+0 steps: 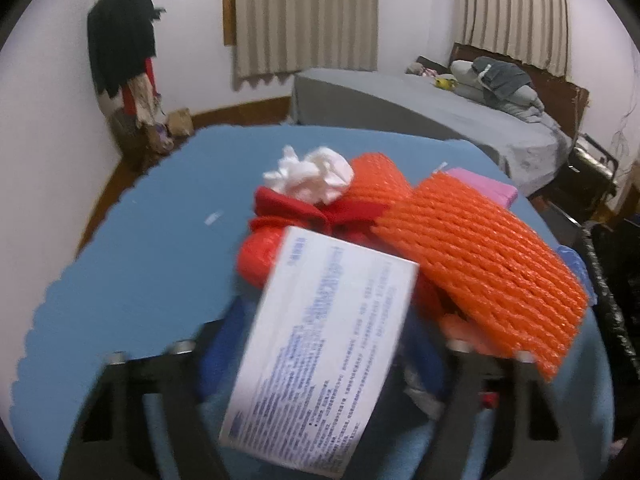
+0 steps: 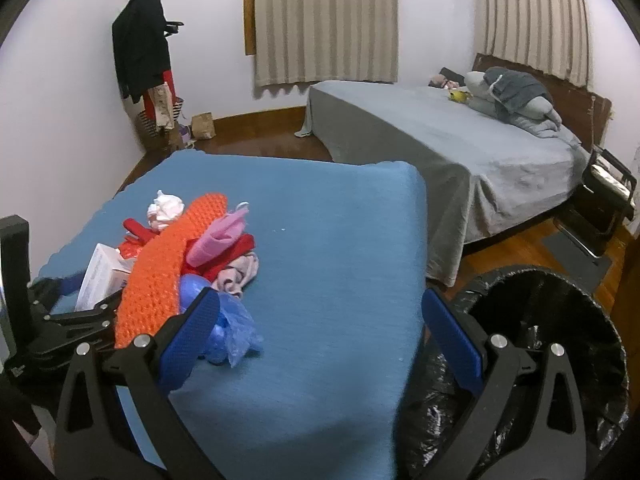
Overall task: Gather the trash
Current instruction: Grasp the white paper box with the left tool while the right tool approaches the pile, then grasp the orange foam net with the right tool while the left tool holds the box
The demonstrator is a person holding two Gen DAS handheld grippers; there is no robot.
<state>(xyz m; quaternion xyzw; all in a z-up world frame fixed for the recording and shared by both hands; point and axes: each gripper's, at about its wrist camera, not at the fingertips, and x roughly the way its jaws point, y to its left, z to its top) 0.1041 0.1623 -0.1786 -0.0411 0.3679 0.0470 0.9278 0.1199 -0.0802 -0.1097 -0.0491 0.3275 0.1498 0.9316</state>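
Observation:
A heap of trash lies on the blue-covered table. It holds an orange foam net, a crumpled white tissue, red wrapping, pink paper and a blue plastic bag. My left gripper is at the near side of the heap. It is shut on a white box with blue print, which stands tilted between the blue pads. My right gripper hangs open over bare cloth, its left pad beside the blue bag.
A round bin lined with a black bag stands off the table's right edge, close under my right gripper. Beyond the table are a grey bed, a coat rack, a paper bag on the floor and a black stand.

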